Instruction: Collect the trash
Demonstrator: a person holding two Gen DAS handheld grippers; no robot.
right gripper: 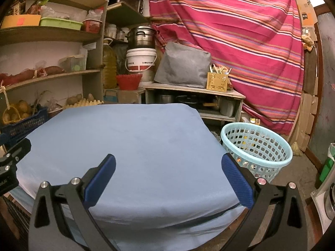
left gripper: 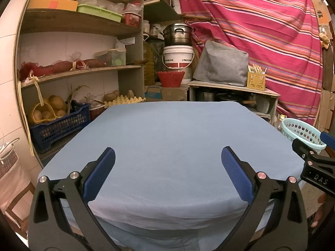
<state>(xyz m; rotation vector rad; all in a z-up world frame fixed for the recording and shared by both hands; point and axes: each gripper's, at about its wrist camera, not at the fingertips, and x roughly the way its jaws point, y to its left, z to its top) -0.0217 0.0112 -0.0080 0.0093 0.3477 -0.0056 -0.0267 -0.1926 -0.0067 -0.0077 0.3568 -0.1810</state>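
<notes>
One blue-clothed table (left gripper: 167, 136); one pale blue perforated basket (right gripper: 256, 146) on the floor just beside its right edge; left gripper (left gripper: 167, 163) and right gripper (right gripper: 167, 163) both spread wide, empty, poised over the cloth.

Left gripper (left gripper: 167, 163) spread wide, right gripper (right gripper: 167, 164) likewise, both empty

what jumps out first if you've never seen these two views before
The big pink striped cloth hanging across the back wall grabs the eye first, above the bare blue-covered table filling the middle. Both tools, left and right, hover open and empty over the table's near edge. A light blue perforated basket stands on the floor off the table's right side, and cluttered shelves rise at left.
</notes>
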